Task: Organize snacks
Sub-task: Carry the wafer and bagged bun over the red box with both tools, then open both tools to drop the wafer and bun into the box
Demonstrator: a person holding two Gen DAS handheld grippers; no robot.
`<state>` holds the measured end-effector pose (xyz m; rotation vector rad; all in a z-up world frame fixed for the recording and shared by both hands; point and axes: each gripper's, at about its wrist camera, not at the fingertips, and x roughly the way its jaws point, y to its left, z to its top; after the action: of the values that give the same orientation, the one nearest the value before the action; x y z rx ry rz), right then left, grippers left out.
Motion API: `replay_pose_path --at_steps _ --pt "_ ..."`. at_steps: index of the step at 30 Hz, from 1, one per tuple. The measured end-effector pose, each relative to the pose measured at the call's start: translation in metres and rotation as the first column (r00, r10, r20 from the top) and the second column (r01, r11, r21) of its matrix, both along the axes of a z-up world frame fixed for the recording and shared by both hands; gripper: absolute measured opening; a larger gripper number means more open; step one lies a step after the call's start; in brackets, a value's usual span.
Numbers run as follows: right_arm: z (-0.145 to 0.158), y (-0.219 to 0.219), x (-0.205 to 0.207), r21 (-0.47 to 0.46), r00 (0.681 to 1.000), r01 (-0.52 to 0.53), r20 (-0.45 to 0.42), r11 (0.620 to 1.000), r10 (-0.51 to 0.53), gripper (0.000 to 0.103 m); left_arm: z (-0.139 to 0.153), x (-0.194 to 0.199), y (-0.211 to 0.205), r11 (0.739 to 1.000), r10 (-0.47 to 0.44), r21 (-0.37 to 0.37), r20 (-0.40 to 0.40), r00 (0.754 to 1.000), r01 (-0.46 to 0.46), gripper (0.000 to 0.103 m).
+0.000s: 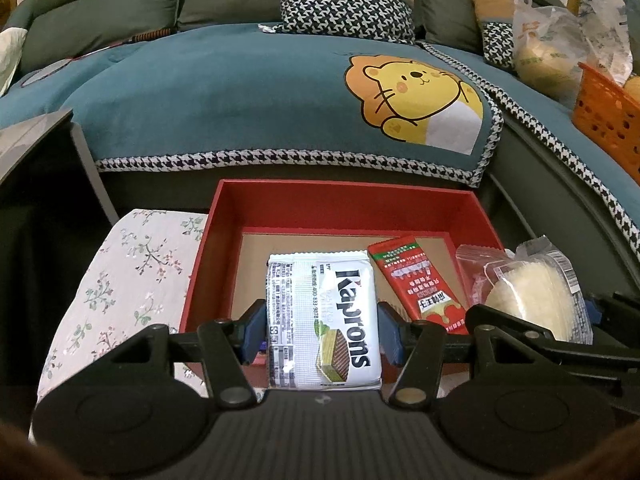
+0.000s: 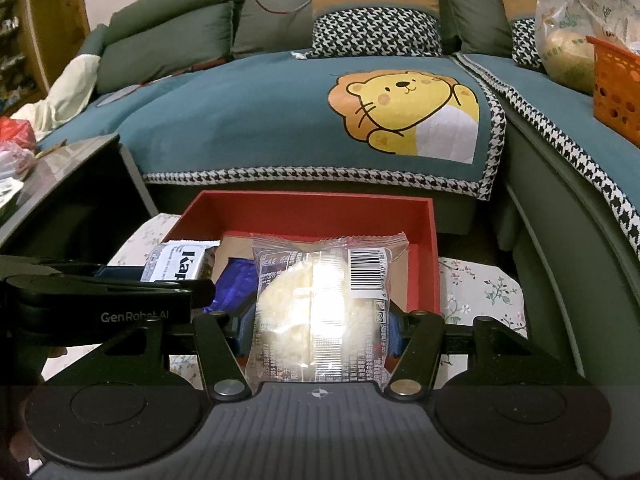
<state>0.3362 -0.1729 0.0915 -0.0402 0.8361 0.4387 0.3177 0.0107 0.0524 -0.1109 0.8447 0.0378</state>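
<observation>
Green sofa (image 1: 120, 4) across the whole background, teal cover (image 1: 240, 104) with a yellow lion cartoon (image 1: 416, 100) and houndstooth trim draped over the seat, houndstooth cushion (image 1: 348, 14) behind. Far right: orange perforated basket (image 1: 604, 120) and a white plastic bag (image 1: 552, 44) on the seat. Dark side table (image 2: 60, 184) at left edge. Floral cloth (image 1: 132, 276) under an open red box (image 1: 340, 204) with brown cardboard floor, sitting just in front of the sofa. Inside the box: red sachet (image 1: 416, 284) with Chinese print leaning on the right side, blue-purple wrapper (image 2: 234, 284) near the front, only partly visible. Nothing blocking the box opening apart from the two grippers side by side over its front edge. Left gripper (image 1: 322, 328) clamped on a white wafer packet (image 1: 320, 320), blue pads pressing both long edges; readable: "Kaprons", a number string "400 833 9878", wafer picture at the near end. Packet sticks forward from the jaws over the box's front wall. Right gripper (image 2: 320, 328) clamped on a clear-wrapped pale round cake (image 2: 320, 304), pads on both sides; barcode on the wrapper top right, small print unreadable under glare. Cake pack held over the box's front right part. "GenRobot.AI" readable on the left gripper's body in the right wrist view.
</observation>
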Motion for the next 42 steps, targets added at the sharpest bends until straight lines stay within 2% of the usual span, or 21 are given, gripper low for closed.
replay_pose_path --at_steps 34,42 --pt "-0.04 0.008 0.035 0.048 0.999 0.03 -0.034 0.998 -0.028 0.066 -0.033 0.041 0.007 0.999 0.041 0.033 -0.03 0.999 -0.04 0.087" --pt "-0.053 0.01 0.042 0.038 0.999 0.037 -0.032 0.999 -0.036 0.066 -0.047 0.048 0.006 0.998 0.048 0.054 -0.064 0.997 -0.045 0.087"
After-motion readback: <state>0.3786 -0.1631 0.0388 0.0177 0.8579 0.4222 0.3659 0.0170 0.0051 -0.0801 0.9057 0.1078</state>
